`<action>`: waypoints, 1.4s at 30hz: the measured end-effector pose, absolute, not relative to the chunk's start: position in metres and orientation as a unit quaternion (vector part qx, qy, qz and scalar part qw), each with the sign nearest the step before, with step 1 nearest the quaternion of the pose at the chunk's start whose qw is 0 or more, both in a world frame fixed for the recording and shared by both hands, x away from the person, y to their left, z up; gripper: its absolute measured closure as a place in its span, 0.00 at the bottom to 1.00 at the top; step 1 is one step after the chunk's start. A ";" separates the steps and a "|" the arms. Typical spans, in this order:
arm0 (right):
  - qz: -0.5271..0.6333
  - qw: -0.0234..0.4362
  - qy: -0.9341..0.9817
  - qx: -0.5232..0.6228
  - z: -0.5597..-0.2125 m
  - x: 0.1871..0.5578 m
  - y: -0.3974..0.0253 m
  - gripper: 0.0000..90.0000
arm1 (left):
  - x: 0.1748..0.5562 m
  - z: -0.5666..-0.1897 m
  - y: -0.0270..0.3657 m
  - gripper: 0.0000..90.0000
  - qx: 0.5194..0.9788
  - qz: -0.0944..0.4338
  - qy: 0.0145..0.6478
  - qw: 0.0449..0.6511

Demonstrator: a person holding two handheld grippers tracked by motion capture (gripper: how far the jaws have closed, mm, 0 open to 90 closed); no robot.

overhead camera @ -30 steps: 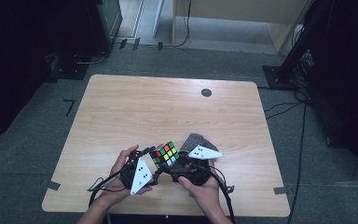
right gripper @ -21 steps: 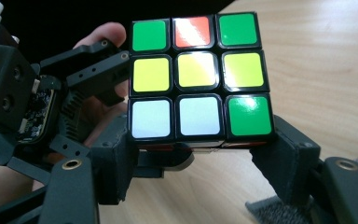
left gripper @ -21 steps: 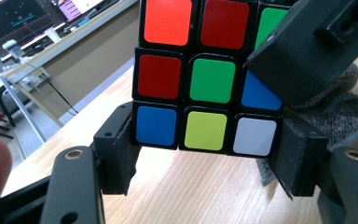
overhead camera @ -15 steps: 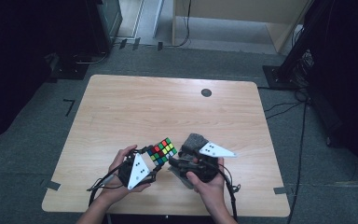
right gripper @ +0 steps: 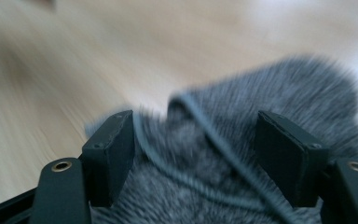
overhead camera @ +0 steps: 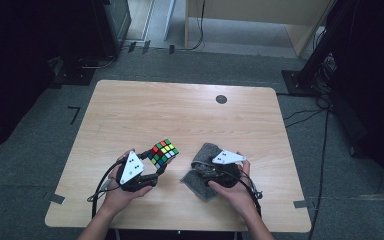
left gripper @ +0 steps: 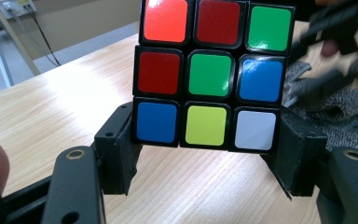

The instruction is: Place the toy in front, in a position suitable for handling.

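A scrambled Rubik's cube (overhead camera: 162, 152) is held just above the wooden table (overhead camera: 180, 115), with my left gripper (overhead camera: 156, 161) shut on its lower layer. In the left gripper view the cube (left gripper: 209, 74) shows red, green, blue, yellow and white stickers, and the left gripper (left gripper: 207, 156) clamps it from both sides. A grey knitted cloth (overhead camera: 202, 189) lies crumpled on the table to the right of the cube. My right gripper (overhead camera: 201, 173) rests over it. In the right gripper view the right gripper (right gripper: 196, 144) has its jaws wide apart, astride the blurred cloth (right gripper: 279, 88).
A small black round disc (overhead camera: 221, 99) sits near the table's far edge. Dark stands and cables (overhead camera: 325, 150) cover the floor on the right, and a pale cabinet (overhead camera: 250, 20) stands behind. The front table edge runs close under both hands.
The hands have drawn apart. The cube has moved left and a little away from the cloth, which had touched it. The right gripper has shifted right with the cloth.
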State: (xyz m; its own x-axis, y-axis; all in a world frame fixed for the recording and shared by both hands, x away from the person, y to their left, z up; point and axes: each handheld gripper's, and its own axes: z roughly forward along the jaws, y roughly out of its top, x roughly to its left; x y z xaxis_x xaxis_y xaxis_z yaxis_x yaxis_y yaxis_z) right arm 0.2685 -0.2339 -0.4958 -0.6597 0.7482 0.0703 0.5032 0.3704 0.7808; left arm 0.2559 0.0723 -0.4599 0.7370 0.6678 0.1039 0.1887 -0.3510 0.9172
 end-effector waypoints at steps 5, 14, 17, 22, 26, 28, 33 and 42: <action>0.357 0.161 0.840 0.376 -0.516 0.272 -0.233 0.29 | 0.256 -0.458 0.074 0.38 0.785 0.230 0.271 0.507; 0.380 0.171 0.820 0.393 -0.523 0.269 -0.234 0.34 | 0.255 -0.458 0.072 0.38 0.791 0.203 0.263 0.513; 0.383 0.188 0.808 0.407 -0.522 0.266 -0.234 0.61 | 0.258 -0.457 0.073 0.38 0.786 0.192 0.272 0.521; 0.382 0.198 0.793 0.432 -0.518 0.263 -0.235 0.83 | 0.259 -0.459 0.072 0.38 0.787 0.186 0.276 0.519; 0.472 0.164 0.744 0.443 -0.493 0.256 -0.237 0.84 | 0.258 -0.462 0.069 0.38 0.798 0.185 0.262 0.511; 0.529 0.165 0.720 0.418 -0.473 0.247 -0.233 0.84 | 0.254 -0.464 0.065 0.38 0.809 0.191 0.238 0.502; 0.609 0.167 0.698 0.337 -0.435 0.223 -0.214 0.83 | 0.243 -0.465 0.050 0.38 0.829 0.183 0.180 0.498; 0.581 0.121 0.693 0.409 -0.458 0.236 -0.219 0.82 | 0.237 -0.460 0.045 0.38 0.828 0.178 0.171 0.503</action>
State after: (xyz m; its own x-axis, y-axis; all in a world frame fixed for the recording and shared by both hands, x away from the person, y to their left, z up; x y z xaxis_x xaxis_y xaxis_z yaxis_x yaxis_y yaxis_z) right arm 0.2363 -0.2193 -0.4579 -0.6357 0.7081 0.3075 0.4266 -0.0097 0.9044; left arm 0.2373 0.0455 -0.4603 0.8777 0.4631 0.1234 0.1042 -0.4358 0.8940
